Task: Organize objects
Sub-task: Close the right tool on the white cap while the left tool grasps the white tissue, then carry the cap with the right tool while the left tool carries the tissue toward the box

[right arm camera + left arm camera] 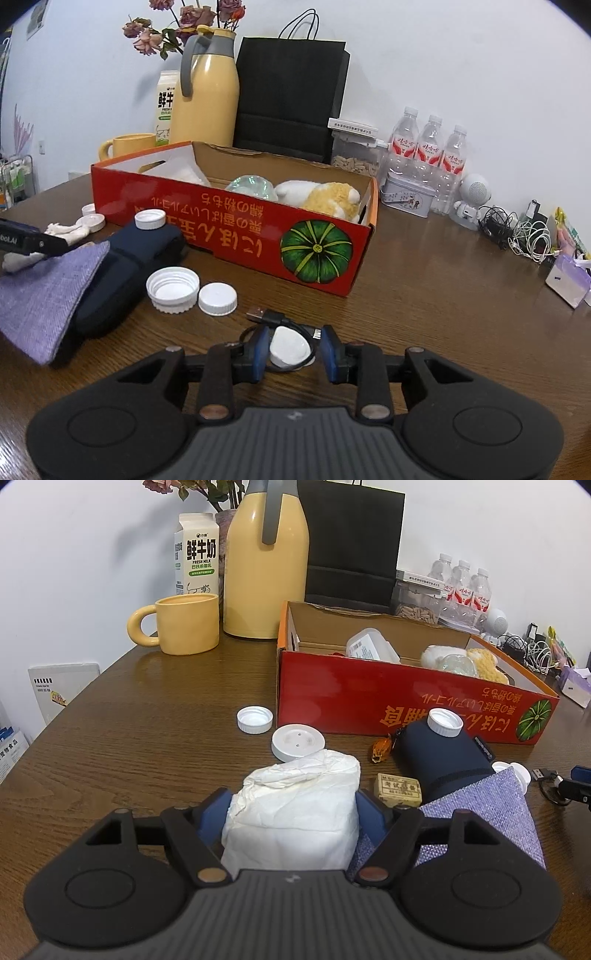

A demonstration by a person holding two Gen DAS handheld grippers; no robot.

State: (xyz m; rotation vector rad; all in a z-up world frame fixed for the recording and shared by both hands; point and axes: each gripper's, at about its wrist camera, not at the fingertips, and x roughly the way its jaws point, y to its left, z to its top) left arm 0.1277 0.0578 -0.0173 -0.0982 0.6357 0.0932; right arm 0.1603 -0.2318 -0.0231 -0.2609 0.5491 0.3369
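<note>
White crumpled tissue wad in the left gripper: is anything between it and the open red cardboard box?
Nothing blocks the way. The left gripper is shut on the white crumpled tissue wad. Only low items lie ahead, a round white plastic lid and a small white screw cap. The red cardboard box is open-topped.

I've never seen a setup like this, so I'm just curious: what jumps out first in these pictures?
The red cardboard box with a green pumpkin printed on its side sits mid-table, holding a plush toy. Behind it stand a tall yellow thermos jug and a matching yellow mug. Up close, the left gripper has its jaws closed on a crumpled white tissue pack, while the right gripper straddles a small white charger puck.
</note>
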